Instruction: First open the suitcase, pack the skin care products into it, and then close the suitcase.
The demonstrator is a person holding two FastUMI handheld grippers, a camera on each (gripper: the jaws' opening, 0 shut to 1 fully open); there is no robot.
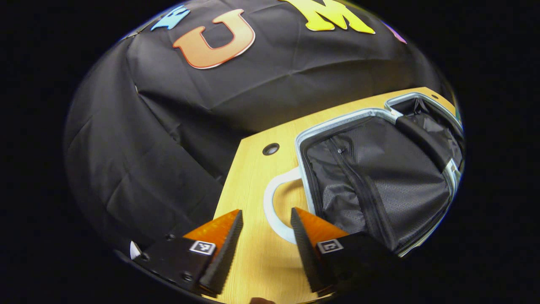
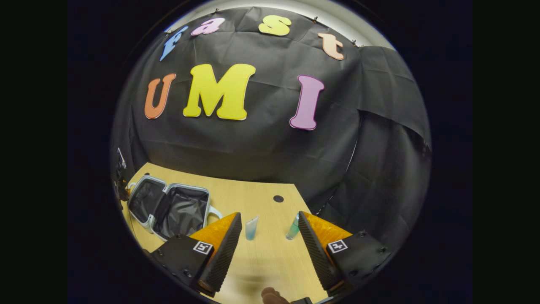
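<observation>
Your left gripper is spread wide and empty over the table, just beside the open suitcase and its white handle. Your right gripper is likewise released, empty; a tube and a bottle stand ahead, apart.

Both grippers are being held with jaws parted

The left gripper is being carried with its orange fingers spread wide, nothing between them; the right gripper is being held likewise, fingers apart, gripping nothing.
</observation>
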